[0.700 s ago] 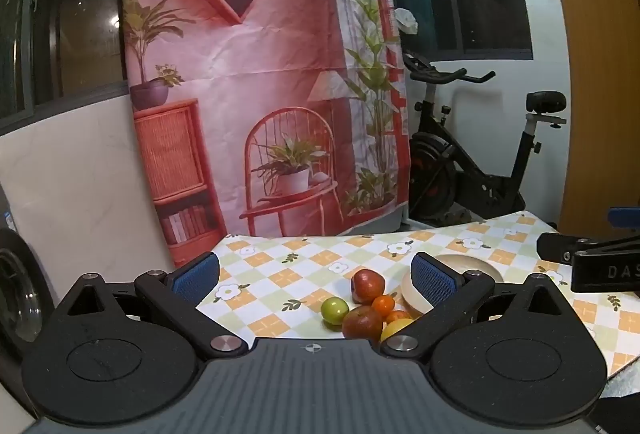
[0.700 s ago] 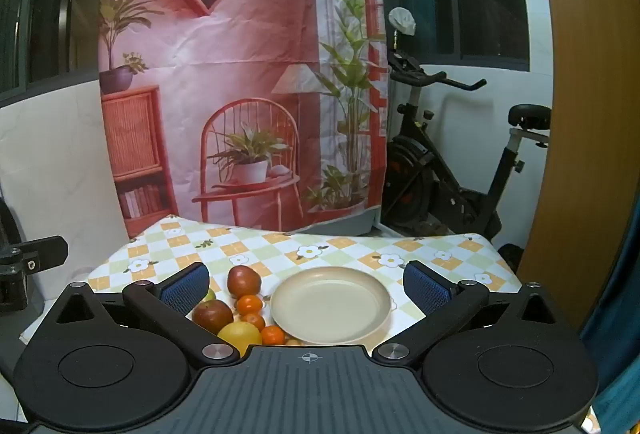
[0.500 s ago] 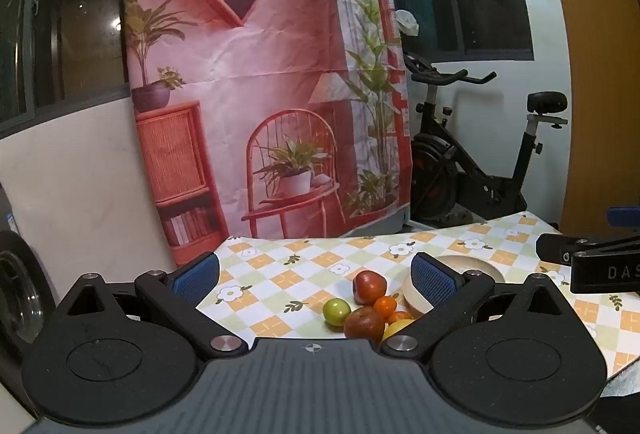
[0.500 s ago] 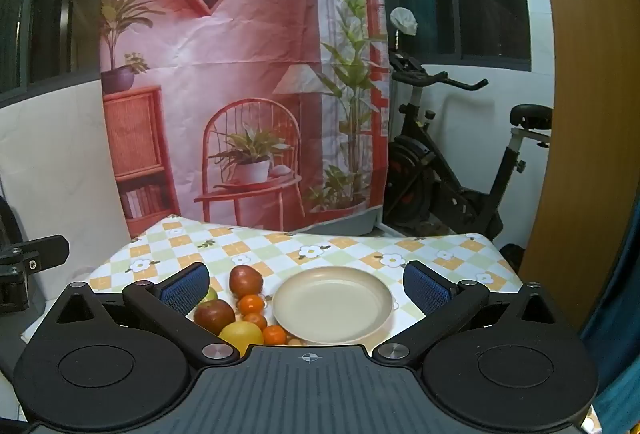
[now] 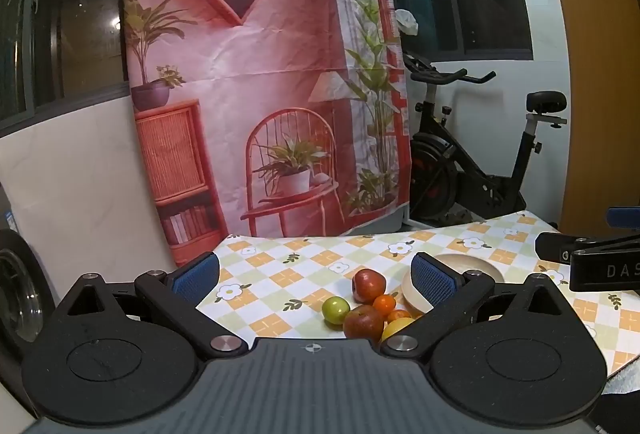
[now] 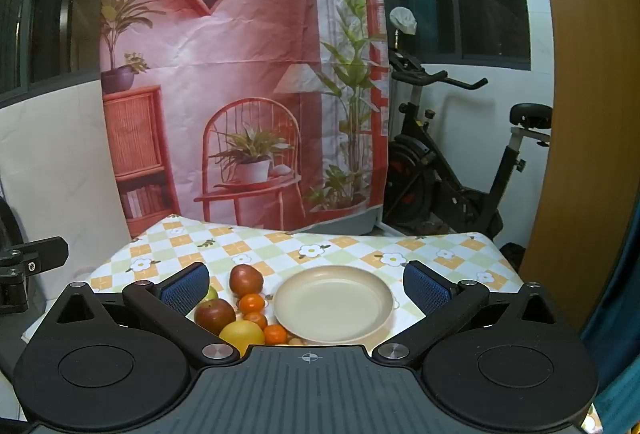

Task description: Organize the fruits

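On the checked cloth (image 6: 280, 246), fruits (image 6: 240, 310) below right tool (image 6: 304, 284), both tools wide, empty, left tool (image 5: 316, 274).

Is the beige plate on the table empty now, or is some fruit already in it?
Empty. The right wrist view shows the plate bare inside; the fruits lie beside it on the tablecloth.

In the left wrist view, the near right finger hides most of the plate (image 5: 476, 263) and part of the yellow fruit (image 5: 396, 326). In the right wrist view, the green fruit (image 6: 212, 292) is mostly behind the left pad, and a small pale thing (image 6: 297, 342) at the tongs' body cannot be identified.
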`<act>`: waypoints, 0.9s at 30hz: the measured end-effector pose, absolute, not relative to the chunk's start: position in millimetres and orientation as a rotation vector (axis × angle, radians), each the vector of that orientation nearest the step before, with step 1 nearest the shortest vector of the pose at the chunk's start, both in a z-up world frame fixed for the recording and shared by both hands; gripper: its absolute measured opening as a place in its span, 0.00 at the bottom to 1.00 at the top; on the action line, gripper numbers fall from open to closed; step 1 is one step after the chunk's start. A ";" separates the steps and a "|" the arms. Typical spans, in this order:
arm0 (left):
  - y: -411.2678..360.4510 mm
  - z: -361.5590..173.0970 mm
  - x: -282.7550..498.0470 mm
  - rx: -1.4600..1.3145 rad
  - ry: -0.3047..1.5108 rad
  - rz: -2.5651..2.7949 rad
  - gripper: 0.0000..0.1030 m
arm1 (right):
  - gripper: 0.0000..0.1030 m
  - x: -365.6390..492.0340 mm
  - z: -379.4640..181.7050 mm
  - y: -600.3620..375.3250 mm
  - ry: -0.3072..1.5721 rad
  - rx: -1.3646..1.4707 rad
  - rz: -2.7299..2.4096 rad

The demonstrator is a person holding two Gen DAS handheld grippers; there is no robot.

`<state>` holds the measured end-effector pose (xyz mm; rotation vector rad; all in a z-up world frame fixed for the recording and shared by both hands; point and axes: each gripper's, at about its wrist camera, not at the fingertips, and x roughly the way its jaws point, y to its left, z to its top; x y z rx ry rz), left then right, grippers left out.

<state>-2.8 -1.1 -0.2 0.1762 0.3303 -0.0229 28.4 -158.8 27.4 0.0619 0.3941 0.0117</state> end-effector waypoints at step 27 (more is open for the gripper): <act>-0.5 -0.2 -3.8 0.176 0.324 -0.019 1.00 | 1.00 28.7 27.0 -159.0 0.395 0.063 0.009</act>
